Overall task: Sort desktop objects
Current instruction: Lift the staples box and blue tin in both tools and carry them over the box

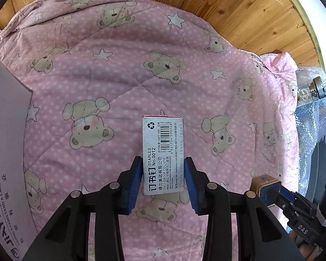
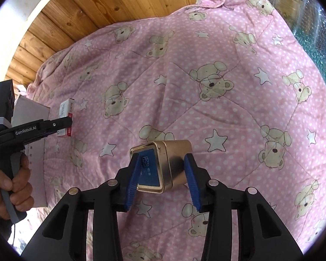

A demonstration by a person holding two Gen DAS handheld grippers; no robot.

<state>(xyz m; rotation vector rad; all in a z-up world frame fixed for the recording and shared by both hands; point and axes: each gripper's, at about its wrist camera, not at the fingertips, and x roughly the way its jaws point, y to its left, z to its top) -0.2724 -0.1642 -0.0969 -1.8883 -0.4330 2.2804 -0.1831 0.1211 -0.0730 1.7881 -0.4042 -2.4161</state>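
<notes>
A white staples box [image 1: 163, 148] with a barcode and a red end sits lengthwise between the blue pads of my left gripper [image 1: 163, 175], which is shut on its near half. In the right wrist view the same box [image 2: 65, 111] shows at far left in the left gripper [image 2: 64, 126], over the pink bear quilt [image 2: 184, 82]. I cannot tell whether it touches the quilt. My right gripper [image 2: 162, 169] is shut on a gold metal tin [image 2: 173, 161] with a blue label, lying on its side. The tin [image 1: 263, 181] also appears at the left wrist view's lower right.
A grey printed cardboard box [image 1: 6, 152] lies at the left edge, close to the staples box. Bubble wrap [image 1: 315, 117] with a glass jar [image 1: 313, 88] borders the quilt on the right. A wooden plank wall [image 1: 228, 10] stands behind. A hand [image 2: 10, 184] grips the left handle.
</notes>
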